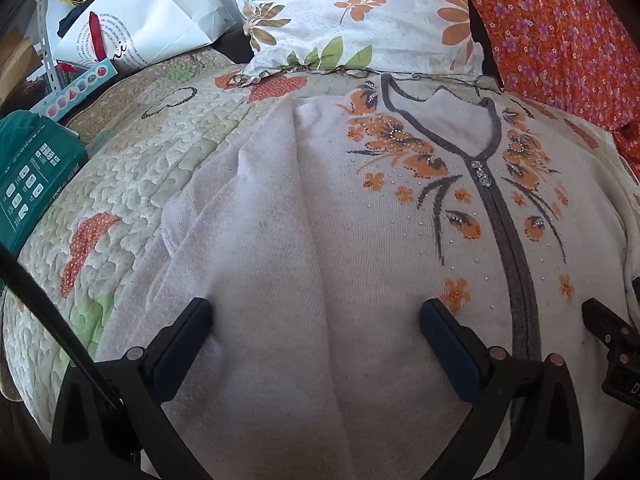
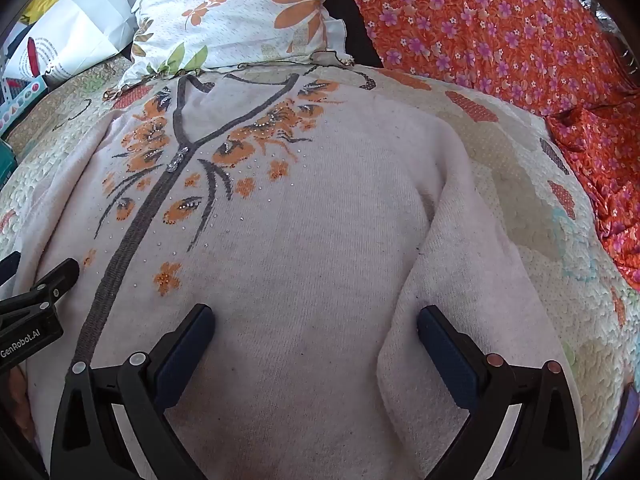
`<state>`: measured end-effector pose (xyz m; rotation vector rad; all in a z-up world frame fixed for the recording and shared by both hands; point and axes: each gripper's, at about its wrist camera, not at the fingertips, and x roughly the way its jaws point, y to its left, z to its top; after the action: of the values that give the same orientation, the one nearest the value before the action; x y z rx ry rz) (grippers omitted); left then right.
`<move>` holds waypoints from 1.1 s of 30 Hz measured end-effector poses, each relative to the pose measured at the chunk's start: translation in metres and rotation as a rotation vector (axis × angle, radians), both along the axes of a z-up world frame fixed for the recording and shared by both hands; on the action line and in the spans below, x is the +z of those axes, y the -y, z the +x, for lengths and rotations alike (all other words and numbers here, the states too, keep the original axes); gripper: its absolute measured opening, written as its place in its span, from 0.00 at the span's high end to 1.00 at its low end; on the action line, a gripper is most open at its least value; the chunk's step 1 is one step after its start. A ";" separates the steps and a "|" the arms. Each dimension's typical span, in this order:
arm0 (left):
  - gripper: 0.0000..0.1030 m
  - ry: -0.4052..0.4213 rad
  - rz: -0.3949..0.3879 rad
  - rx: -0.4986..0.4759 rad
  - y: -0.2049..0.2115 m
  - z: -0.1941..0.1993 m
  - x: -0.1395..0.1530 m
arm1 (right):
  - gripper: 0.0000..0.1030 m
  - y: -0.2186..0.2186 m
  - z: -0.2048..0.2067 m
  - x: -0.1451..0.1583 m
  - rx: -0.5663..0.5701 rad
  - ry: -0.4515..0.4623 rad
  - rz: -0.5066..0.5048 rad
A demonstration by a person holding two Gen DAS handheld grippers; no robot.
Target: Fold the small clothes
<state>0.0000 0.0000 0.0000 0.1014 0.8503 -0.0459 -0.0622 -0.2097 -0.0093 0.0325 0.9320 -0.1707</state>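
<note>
Pale knit cardigan (image 1: 320, 240) flat beneath both hand-held grippers (image 1: 316, 312) (image 2: 316, 316), fingers spread, holding nothing

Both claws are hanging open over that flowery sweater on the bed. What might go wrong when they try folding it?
1. The sweater carries small rhinestones and a crystal zip pull; a finger could perhaps snag them.
2. The left gripper and right gripper hover close together, both open, so they might bump.
3. The right sleeve is already folded in; a pinch there may grab only one layer, or drag the quilt too.
</note>
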 end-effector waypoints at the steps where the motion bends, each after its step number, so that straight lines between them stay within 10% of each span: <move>1: 0.00 -0.002 -0.002 0.000 0.000 0.000 0.000 | 0.00 0.000 0.000 0.000 0.000 0.001 0.002; 33: 0.00 0.046 0.012 -0.032 -0.003 -0.007 -0.001 | 0.00 -0.001 -0.001 0.000 -0.001 0.005 0.001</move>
<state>-0.0072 0.0033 -0.0009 0.1264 0.8034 -0.0680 -0.0635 -0.2088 -0.0097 0.0342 0.9269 -0.1707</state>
